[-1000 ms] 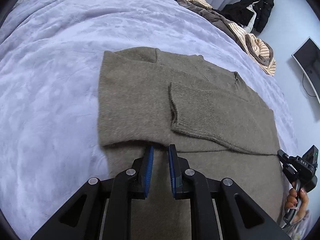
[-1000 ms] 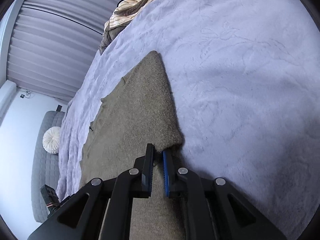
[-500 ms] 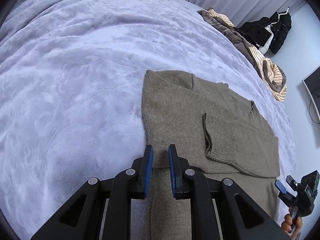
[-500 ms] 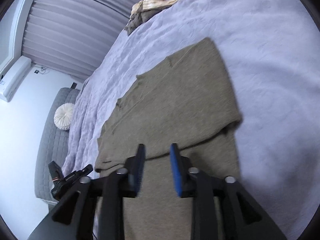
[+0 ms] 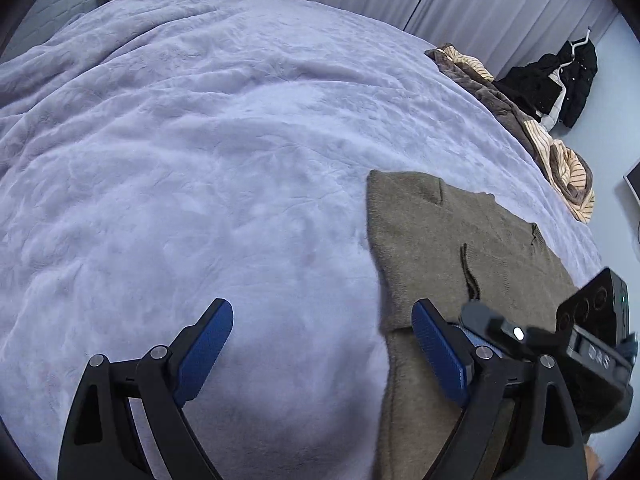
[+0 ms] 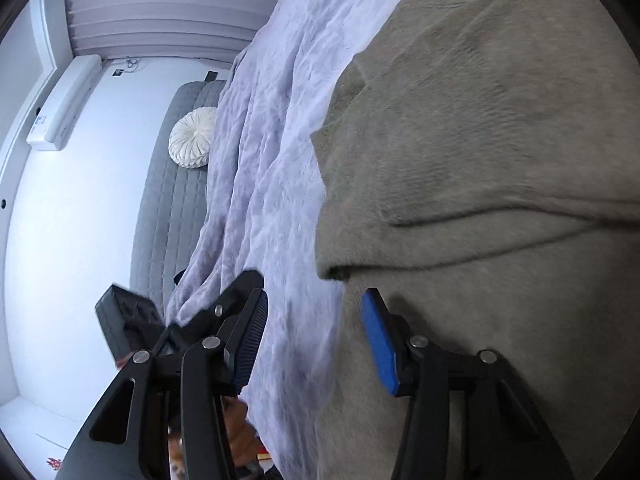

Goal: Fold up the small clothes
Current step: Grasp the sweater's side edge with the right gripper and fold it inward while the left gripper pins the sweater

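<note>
One olive sweater [image 5: 432,236] on the bed [image 5: 200,160], top folded down; we hold left gripper [image 5: 320,344] and right gripper [image 6: 316,340] spread wide, empty. Further folds remain.

Soft even daylight, fisheye warp, perhaps motion-blurred

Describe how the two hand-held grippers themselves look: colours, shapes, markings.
The left hand-held gripper and the right hand-held gripper look alike: matte black angular linkage arms with triangular cut-outs and silver round pivot bolts, ending in flat fingers faced with ribbed blue pads. In the left wrist view the right one's black camera body shows a small lit light.
</note>
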Available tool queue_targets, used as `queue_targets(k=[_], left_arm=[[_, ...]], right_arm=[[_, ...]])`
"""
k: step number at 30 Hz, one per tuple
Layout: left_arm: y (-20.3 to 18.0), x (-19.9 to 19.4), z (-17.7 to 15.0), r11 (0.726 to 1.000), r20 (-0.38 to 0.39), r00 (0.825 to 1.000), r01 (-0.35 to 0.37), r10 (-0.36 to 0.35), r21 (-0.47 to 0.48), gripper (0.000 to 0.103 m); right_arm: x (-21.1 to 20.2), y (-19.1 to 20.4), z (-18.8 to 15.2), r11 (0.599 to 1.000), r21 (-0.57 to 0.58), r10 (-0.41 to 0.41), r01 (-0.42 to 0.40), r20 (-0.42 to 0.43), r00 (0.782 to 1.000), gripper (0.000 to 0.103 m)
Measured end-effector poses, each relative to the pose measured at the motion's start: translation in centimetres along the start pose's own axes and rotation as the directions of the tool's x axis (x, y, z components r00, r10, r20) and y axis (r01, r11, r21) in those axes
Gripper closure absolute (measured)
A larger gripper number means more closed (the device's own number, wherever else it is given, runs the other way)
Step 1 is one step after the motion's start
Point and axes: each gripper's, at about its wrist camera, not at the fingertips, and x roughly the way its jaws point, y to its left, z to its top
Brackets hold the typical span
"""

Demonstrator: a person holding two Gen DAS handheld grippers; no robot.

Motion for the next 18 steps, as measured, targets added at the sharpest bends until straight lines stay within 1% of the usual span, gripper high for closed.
queue_targets(k=[1,2,4,6,7,9,11,12,13,15,17,18], left_arm=[[0.6,-0.2,-0.1,1.000,0.006,1.000,-0.014,0.014,0.002,0.012],[1.3,-0.4,-0.2,1.000,0.013,1.000,-0.027,0.027,0.003,0.012],[2.2,-0.4,-0.3,0.999,0.019,0.999,-0.049,0.049,-0.001,0.012],[2.7,0.2,-0.3,0.997,0.005,0.997,-0.071,0.071,-0.006,0.012],[2.7,0.6,-0.3,0.997,-0.006,0.997,-0.075,0.075,-0.008,0.012],[2.1,1.1,-0.3,0.998,-0.011,0.998,-0.068,0.068,0.003,0.012],[0.8,1.4,-0.1,0.998,-0.002,0.998,-0.060,0.060,0.037,0.012],[-0.1,1.5,0.2,0.997,0.005,0.999,-0.051,0.050,0.055,0.012],[-1.0,1.5,0.5,0.997,0.013,0.999,-0.037,0.036,0.069,0.012],[-2.9,1.6,1.2,0.996,0.026,1.000,-0.009,0.007,0.092,0.012],[-5.2,2.1,1.9,0.993,0.032,0.999,0.018,-0.022,0.121,0.012],[-6.2,2.5,2.1,0.990,0.030,0.999,0.023,-0.027,0.140,0.012]], right_arm=[[0.9,0.2,0.3,1.000,-0.008,-0.018,0.018,0.011,1.000,0.078],[2.0,0.4,0.5,0.999,-0.009,-0.034,0.034,0.008,0.999,0.097],[3.6,0.5,0.4,0.999,0.004,-0.051,0.051,-0.001,0.999,0.097],[5.6,0.2,-0.4,0.995,0.000,-0.095,0.095,-0.056,0.994,0.097],[6.3,0.2,-1.1,0.994,-0.020,-0.112,0.111,-0.092,0.989,0.098],[6.7,1.1,-2.3,0.991,-0.087,-0.116,0.103,-0.166,0.979,0.099],[5.7,2.3,-3.1,0.977,-0.168,-0.164,0.130,-0.205,0.965,0.098],[4.6,2.8,-3.1,0.970,-0.204,-0.174,0.133,-0.198,0.965,0.098],[3.1,3.2,-2.9,0.961,-0.235,-0.189,0.146,-0.172,0.967,0.098],[-0.2,3.8,-1.9,0.939,-0.286,-0.224,0.191,-0.087,0.971,0.097],[-3.6,4.1,-0.1,0.908,-0.320,-0.277,0.271,0.027,0.960,0.097],[-5.1,3.9,1.0,0.892,-0.321,-0.308,0.318,0.083,0.948,0.096]])
